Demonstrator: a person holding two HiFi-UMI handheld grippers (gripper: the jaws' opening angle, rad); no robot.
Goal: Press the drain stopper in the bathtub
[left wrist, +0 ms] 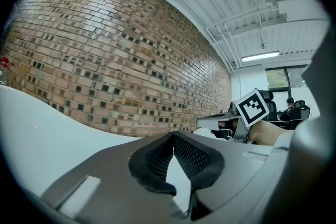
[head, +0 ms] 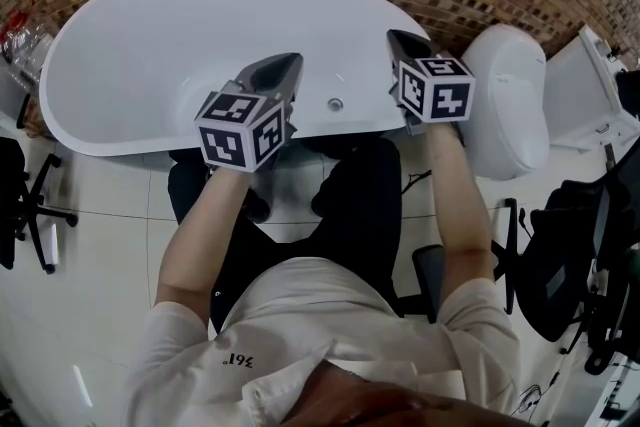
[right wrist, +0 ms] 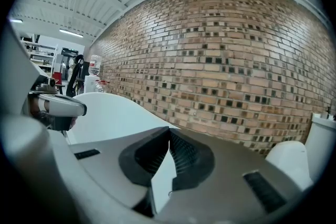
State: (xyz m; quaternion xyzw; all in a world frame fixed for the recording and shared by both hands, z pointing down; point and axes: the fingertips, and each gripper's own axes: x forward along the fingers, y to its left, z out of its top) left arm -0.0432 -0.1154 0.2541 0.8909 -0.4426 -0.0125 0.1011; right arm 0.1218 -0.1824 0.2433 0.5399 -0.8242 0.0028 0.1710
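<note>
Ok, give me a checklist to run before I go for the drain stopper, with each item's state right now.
1. Drain stopper in sight: ok. The head view shows it in the bathtub, between the two grippers.
2. Left gripper jaws together, nothing between them: ok.
3. Right gripper jaws together, nothing between them: ok.
4. A gripper on the stopper: not ok. Both hang apart from it.
5. Stopper in a gripper view: not ok. Both views show the brick wall and the tub's edge.
6. Stopper up or already pressed: cannot tell, too small.

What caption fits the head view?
Left gripper and right gripper, both shut, hover over the bathtub, clear of the stopper.
</note>
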